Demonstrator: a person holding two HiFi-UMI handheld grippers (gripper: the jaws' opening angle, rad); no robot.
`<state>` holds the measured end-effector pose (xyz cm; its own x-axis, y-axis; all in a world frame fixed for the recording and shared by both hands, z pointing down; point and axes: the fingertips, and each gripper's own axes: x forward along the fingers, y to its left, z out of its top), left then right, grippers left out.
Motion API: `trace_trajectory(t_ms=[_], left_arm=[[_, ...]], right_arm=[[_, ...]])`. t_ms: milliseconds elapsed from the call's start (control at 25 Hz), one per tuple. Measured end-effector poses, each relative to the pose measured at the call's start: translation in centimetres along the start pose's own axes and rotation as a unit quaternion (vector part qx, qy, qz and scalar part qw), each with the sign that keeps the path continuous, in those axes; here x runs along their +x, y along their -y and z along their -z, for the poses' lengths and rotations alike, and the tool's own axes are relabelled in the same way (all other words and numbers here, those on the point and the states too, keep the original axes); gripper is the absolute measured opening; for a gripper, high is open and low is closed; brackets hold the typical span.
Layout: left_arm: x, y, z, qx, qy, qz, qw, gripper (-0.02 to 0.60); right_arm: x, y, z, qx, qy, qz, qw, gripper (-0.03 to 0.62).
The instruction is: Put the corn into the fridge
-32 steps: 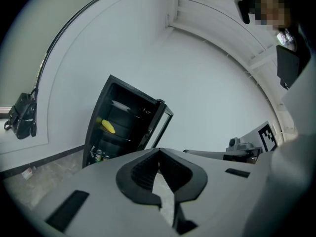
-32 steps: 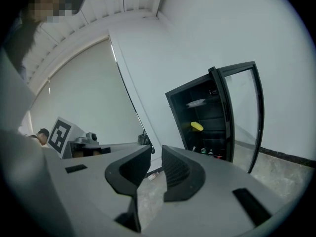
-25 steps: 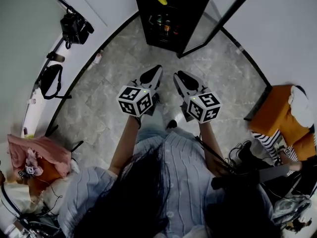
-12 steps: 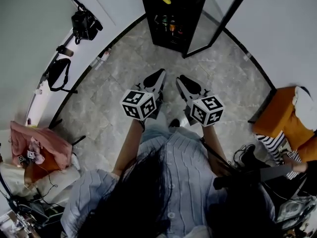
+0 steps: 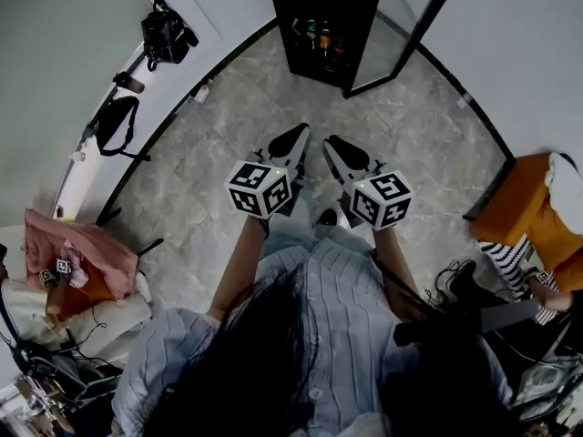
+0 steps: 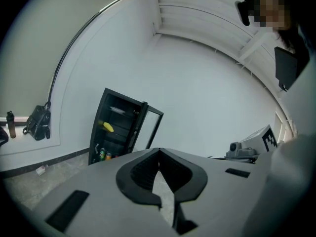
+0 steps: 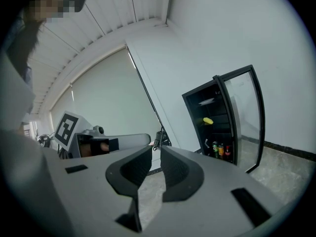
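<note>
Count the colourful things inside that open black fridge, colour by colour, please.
Yellow: 1, the corn
Green: 1, a green drink
Orange: 1, an orange drink
Red: 1, a red drink
Total: 4

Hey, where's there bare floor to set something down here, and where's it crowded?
Bare: the marble floor in front of the open fridge. Crowded: the fridge's bottom shelf with cans, the left wall with bags, and cables at the right.
</note>
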<state>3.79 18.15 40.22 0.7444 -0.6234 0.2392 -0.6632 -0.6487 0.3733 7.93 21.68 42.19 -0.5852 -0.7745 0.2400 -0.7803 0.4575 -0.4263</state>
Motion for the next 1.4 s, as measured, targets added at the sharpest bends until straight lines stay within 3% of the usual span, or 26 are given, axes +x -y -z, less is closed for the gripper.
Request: trace_trajectory(t_ms=[760, 1400], left_arm=[[-2.5, 2.7, 1.2, 0.006, 0.012, -0.010, 0.9999, 0.008], [-3.2, 2.0, 1.2, 0.014, 0.013, -0.010, 0.9998, 0.008]], right_arm=[[-2.5, -1.7, 0.9, -0.031, -0.009, -0.012, 0.999, 0.048], [-1.5, -2.3, 1.5, -0.037, -0.019, -0.017, 0.999, 0.048]])
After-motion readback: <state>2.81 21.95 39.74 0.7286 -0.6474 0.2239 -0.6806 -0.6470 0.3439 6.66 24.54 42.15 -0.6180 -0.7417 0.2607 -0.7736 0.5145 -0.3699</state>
